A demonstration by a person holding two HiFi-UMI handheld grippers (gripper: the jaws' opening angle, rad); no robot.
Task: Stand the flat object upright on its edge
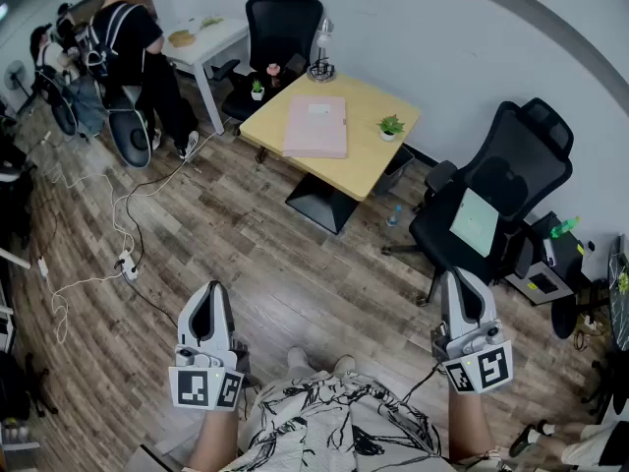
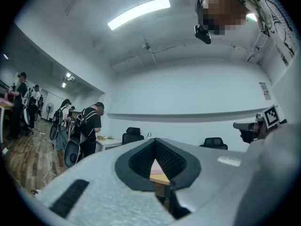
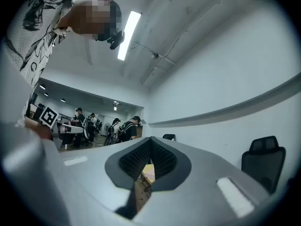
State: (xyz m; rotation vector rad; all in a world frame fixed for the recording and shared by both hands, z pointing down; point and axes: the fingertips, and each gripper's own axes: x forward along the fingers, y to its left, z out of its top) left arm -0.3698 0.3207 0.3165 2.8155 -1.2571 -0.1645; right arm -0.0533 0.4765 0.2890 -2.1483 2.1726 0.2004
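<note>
lying flat on the yellow table (image 1: 378,165) in the upper middle of the frame was the pink flat object (image 1: 315,126), well apart from both grippers. the left gripper (image 1: 210,293) was at the lower left and the right gripper (image 1: 462,281) at the lower right, over the wood floor (image 1: 246,234). both had their fingers (image 2: 141,160) pressed together with nothing between them. a small green plant (image 1: 390,126) stood near the pink flat object's right side.

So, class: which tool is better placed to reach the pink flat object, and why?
Probably left. Both are shut and empty, but the left tool lines up closer with the pink flat object; a black chair stands before the right tool.
</note>
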